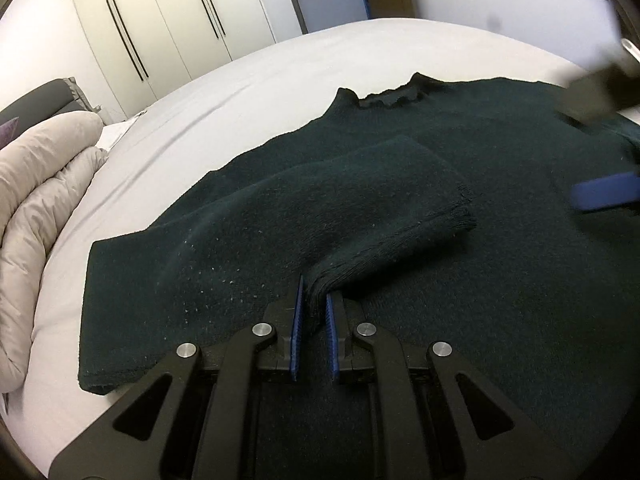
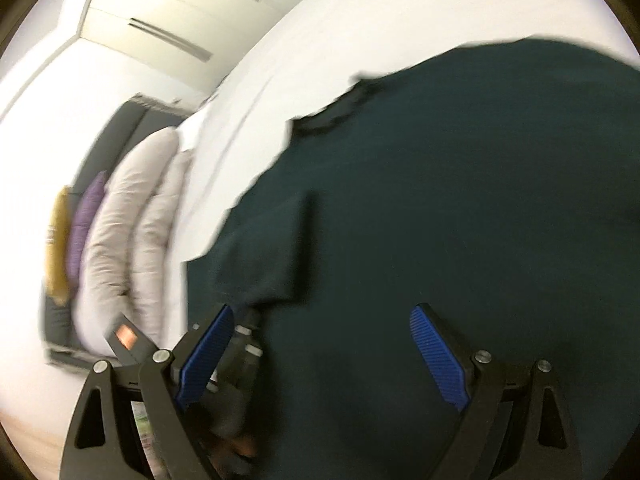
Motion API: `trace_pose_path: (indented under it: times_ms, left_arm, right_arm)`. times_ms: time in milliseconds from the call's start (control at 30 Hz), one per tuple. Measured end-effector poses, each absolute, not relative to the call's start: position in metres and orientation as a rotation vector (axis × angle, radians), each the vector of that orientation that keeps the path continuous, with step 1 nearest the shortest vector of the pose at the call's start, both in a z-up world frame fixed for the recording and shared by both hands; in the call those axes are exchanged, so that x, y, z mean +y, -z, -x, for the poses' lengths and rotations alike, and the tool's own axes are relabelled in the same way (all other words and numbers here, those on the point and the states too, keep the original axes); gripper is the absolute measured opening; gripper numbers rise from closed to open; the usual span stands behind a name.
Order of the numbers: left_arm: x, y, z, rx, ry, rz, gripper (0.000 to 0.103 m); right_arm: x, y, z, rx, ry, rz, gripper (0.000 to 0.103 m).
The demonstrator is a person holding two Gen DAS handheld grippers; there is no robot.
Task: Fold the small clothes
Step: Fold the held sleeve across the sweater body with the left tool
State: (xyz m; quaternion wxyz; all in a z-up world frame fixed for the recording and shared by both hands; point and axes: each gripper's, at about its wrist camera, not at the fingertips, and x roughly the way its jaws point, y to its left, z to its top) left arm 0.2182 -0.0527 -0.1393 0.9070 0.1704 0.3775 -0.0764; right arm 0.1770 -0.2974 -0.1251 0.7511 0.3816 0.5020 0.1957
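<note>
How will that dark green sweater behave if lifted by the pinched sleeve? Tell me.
Likely floppy: the sleeve already bends limply where the left tool pinches it. Probably grippy, given the fuzzy knit. The sweater looks thick, so it may drag.

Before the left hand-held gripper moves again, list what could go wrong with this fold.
1. The left hand-held gripper pinches only the sleeve's edge; a pull might slip it free.
2. The sleeve lies bunched across the dark green sweater, so creases could set.
3. The right hand-held gripper hangs open, holding nothing down.
</note>
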Motion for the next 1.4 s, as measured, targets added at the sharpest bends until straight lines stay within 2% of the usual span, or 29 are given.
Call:
trace_pose_path:
  times_ms: [133,167,267,300,333,400,433,467,533,800,933,1267,1400]
  left_arm:
    - [-0.051,0.134,-0.216,0.767,0.171,-0.306,0.01]
    - [-0.049,0.132,-0.215,0.765,0.172,-0.289,0.01]
    - [-0.037,0.13,-0.212,0.761,0.176,-0.228,0.01]
    - [-0.033,0.13,-0.211,0.762,0.178,-0.21,0.01]
    - [-0.03,0.13,-0.213,0.764,0.181,-0.195,0.01]
    - [-0.027,0.13,-0.213,0.766,0.187,-0.179,0.01]
    - [-0.026,0.13,-0.212,0.766,0.188,-0.176,0.01]
    - [-0.024,0.129,-0.212,0.767,0.189,-0.174,0.01]
    - [-0.025,0.129,-0.216,0.771,0.189,-0.173,0.01]
    - [-0.021,0.099,-0.185,0.674,0.299,-0.113,0.011]
    - [-0.007,0.103,-0.184,0.718,0.314,-0.042,0.011]
    - [0.0,0.103,-0.173,0.715,0.275,-0.054,0.011]
    - [0.019,0.078,-0.172,0.651,0.236,0.018,0.011]
  right_arm:
    - [-0.263,0.144,-0.22,1.174,-0.495,-0.933,0.091]
    - [-0.259,0.147,-0.225,1.193,-0.497,-0.949,0.087]
    - [-0.242,0.153,-0.243,1.234,-0.487,-0.973,0.085]
    - [-0.238,0.152,-0.246,1.232,-0.496,-0.971,0.08]
    - [-0.231,0.151,-0.252,1.23,-0.504,-0.957,0.075]
    - [-0.225,0.149,-0.256,1.239,-0.498,-0.917,0.045]
    - [-0.222,0.15,-0.259,1.25,-0.486,-0.884,0.038]
    - [-0.219,0.15,-0.261,1.256,-0.48,-0.851,0.025]
    - [-0.218,0.148,-0.264,1.247,-0.468,-0.799,0.011]
    - [-0.256,0.13,-0.266,1.142,-0.385,-0.703,0.009]
    - [-0.293,0.125,-0.267,1.112,-0.324,-0.702,0.009]
    - [-0.341,0.139,-0.255,1.113,-0.22,-0.712,0.009]
    - [-0.335,0.143,-0.255,1.123,-0.207,-0.676,0.009]
